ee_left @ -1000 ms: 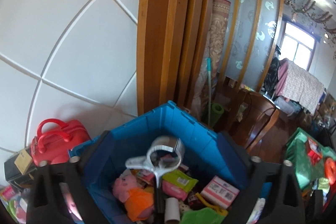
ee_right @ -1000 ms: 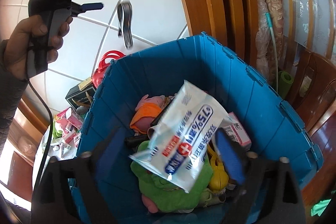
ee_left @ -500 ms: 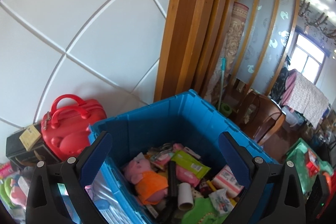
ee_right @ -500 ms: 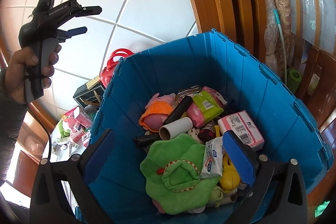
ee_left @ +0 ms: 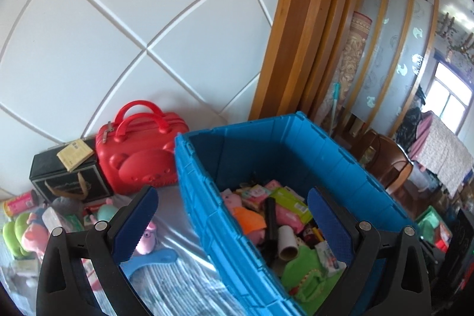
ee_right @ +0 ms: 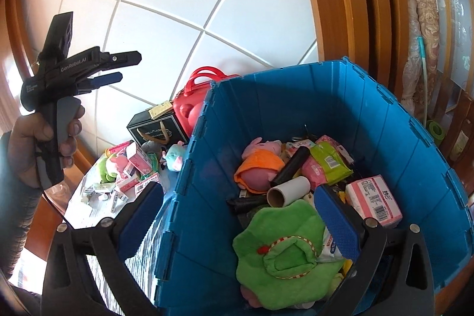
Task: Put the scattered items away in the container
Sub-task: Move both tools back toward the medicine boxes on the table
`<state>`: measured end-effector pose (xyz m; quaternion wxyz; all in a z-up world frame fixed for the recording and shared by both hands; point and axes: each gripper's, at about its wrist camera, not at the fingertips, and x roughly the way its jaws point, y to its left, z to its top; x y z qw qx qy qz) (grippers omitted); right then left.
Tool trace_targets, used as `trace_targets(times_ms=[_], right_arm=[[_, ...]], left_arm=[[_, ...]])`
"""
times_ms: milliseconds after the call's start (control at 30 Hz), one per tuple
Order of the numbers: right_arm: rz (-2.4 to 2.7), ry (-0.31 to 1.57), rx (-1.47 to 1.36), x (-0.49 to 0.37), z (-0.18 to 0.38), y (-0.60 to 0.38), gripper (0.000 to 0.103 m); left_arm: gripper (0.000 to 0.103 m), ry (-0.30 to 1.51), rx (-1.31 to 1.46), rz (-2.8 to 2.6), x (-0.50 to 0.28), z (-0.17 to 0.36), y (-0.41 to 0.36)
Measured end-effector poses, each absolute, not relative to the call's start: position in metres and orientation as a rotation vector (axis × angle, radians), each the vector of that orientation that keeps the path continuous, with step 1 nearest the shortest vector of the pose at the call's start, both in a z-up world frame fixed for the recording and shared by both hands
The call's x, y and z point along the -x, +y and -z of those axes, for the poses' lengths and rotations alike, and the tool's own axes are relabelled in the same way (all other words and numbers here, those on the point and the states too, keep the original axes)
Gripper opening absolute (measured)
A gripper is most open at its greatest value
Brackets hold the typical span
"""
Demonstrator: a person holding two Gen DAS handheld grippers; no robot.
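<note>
A blue plastic crate (ee_left: pixel 204 197) (ee_right: pixel 385 120) holds several items: a green plush (ee_right: pixel 284 250), a cardboard tube (ee_right: pixel 287 191), a pink box (ee_right: pixel 373 197), a pink pig toy (ee_right: pixel 260 165) and wipes packs. My left gripper (ee_left: pixel 234 215) is open and empty, above the crate's left wall. It also shows in the right wrist view (ee_right: pixel 127 67), held high at the left. My right gripper (ee_right: pixel 240 215) is open and empty over the crate's near left edge. Scattered toys and boxes (ee_right: pixel 124 171) lie on the table left of the crate.
A red case (ee_left: pixel 139 147) and a black box (ee_left: pixel 65 179) stand against the white tiled wall behind the scattered items. A blue comb (ee_left: pixel 151 259) lies on the striped cloth. Wooden panels and chairs are to the right.
A clip fell from my left gripper and a wipes pack from my right gripper, both into the crate. Both grippers have since swung left, bringing the table's scattered items into view.
</note>
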<state>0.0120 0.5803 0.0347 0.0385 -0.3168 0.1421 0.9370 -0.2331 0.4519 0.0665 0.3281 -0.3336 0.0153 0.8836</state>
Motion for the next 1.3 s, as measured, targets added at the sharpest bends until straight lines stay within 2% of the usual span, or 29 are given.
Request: trace_targets(times_ms=[433,767,1033,1300], right_arm=[[-2.997,0.328,1.097,0.044,-0.026,0.465,0.103],[-3.028,0.273,1.212,0.091,-0.009,0.361,0.103],[-2.985,0.26,1.351,0.121,0.035,0.299,0.103],[-2.949,0.298,1.451,0.142,0.083,0.254,0.103]], left_arm=[[0.102,-0.12,0.987,-2.484,0.224,-0.026,0.263],[0.102,-0.144,1.106,-2.602,0.221,0.023,0.124],[0.102,-0.194,1.281,-2.597,0.231,0.097,0.045],[0.102,-0.198,1.456,-2.536,0.252,0.182,-0.001]])
